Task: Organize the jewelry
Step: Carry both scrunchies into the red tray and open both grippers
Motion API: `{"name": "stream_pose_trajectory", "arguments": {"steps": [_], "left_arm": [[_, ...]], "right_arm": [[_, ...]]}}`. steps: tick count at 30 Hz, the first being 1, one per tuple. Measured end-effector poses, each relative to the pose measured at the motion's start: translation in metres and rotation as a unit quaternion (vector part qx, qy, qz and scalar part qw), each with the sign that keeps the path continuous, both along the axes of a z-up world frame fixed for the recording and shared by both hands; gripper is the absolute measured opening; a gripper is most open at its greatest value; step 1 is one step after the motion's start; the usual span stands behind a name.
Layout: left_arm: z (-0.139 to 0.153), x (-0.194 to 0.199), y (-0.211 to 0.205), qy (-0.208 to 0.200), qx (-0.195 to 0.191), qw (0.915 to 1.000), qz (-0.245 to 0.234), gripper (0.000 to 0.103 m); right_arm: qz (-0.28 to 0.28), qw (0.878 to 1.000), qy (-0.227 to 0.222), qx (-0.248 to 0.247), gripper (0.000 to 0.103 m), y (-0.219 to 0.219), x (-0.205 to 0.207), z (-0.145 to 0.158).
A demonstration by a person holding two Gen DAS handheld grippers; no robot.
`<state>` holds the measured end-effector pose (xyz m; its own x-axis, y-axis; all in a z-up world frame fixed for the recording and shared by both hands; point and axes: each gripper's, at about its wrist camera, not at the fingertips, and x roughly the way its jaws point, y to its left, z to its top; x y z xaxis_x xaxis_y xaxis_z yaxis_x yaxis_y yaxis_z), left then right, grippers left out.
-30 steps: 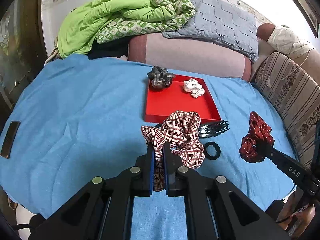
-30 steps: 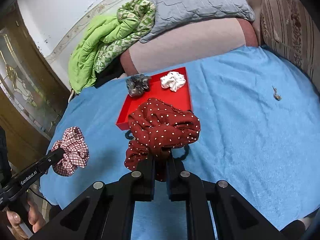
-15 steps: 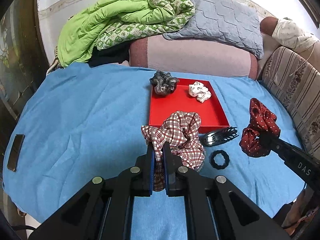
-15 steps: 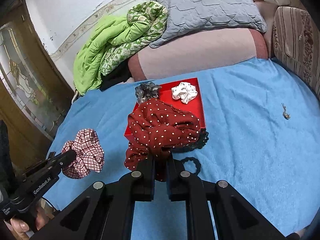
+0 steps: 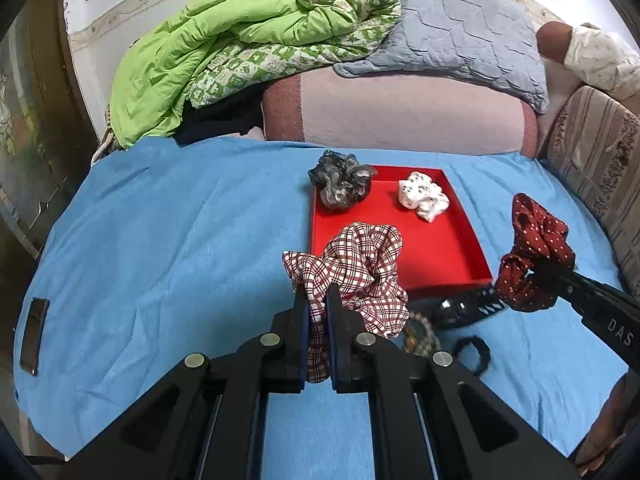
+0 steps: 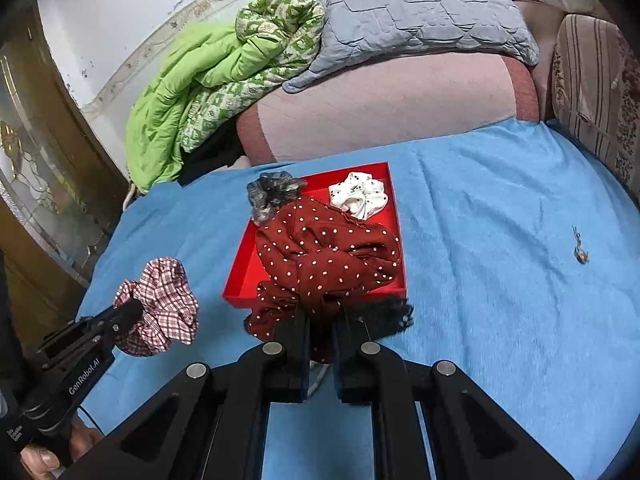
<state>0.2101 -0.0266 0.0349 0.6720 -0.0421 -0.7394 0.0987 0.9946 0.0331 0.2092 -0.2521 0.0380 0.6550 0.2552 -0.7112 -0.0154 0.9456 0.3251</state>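
Tongs clamp plaid scrunchie (image 5: 352, 264) and dotted scrunchie (image 6: 328, 256) near red tray's (image 5: 448, 256) front edge.

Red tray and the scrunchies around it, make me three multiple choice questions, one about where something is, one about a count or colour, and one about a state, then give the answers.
1. Where does the small metal trinket lie?
A. in the red tray
B. on the blue cover, right of the tray
C. on the grey pillow

2. How many scrunchies rest in the red tray?
A. none
B. two
C. four

3. What state is the left gripper in?
A. open, holding nothing
B. shut on the plaid scrunchie
C. shut on the tray's rim

Answers:
1 B, it sits alone on the blue cover, apart from the tray.
2 B, only the grey scrunchie and the white dotted scrunchie are there.
3 B, the plaid scrunchie is pinched between its fingers and held up, as the right gripper holds the red dotted scrunchie.
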Motion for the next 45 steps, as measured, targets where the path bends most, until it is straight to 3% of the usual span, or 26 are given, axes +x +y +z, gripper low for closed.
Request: {"name": "stream_pose_trajectory", "arguments": {"steps": [14,29,38,45], "left_arm": [[-0.020,0.071,-0.007,0.003,0.014,0.9999,-0.005,0.007],[-0.055,0.155,-0.015,0.054,-0.002,0.9984,-0.015,0.007],[-0.093,0.179,-0.016,0.100,-0.001,0.9950,-0.005,0.008],[-0.099,0.188,-0.011,0.103,-0.009,0.9946,0.004,0.014]], "right_arm": [[-0.005,0.999,0.008,-0.031,0.010,-0.009,0.066,-0.012],[0.007,0.997,0.056,-0.044,0.010,-0.009,0.143,-0.057],[0.000,0.995,0.096,-0.040,0.010,-0.015,0.165,-0.091],[-0.002,0.993,0.109,-0.036,0.012,-0.018,0.174,-0.102]]}}
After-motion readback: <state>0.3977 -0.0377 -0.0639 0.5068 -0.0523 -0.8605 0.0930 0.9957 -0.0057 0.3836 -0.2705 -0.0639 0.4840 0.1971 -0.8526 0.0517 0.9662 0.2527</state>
